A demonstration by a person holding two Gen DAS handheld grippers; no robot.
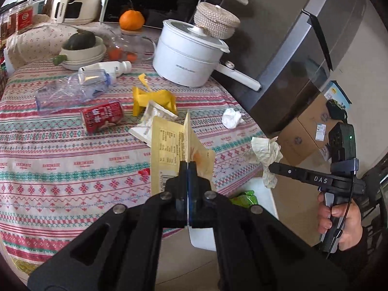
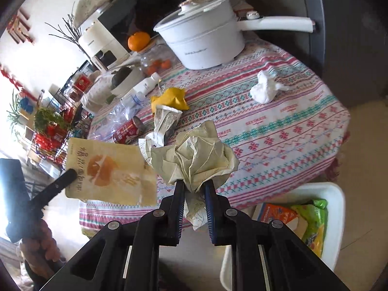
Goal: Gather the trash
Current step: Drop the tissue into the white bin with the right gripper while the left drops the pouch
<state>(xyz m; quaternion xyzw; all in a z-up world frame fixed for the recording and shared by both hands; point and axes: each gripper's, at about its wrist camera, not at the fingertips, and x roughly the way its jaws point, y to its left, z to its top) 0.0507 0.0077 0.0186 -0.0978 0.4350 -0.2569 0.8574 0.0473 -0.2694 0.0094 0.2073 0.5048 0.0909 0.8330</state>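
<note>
The left tongs (image 1: 187, 167) are clamped flat on a tan printed snack pouch (image 1: 169, 152), held above the patterned table (image 1: 72, 165). The right tongs (image 2: 194, 189), barely parted, pinch a crumpled cream paper wad (image 2: 201, 155) near the white bin (image 2: 337, 208).

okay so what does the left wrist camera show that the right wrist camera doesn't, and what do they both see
Only the left wrist view shows the cardboard boxes on the floor and the printed back of the yellow pouch clamped in the left gripper. Only the right wrist view shows the white bin clearly, with a green wrapper inside, and the pouch's picture side. Both show the crumpled paper held by the right gripper, the red can, white pot, white tissue and orange.
</note>
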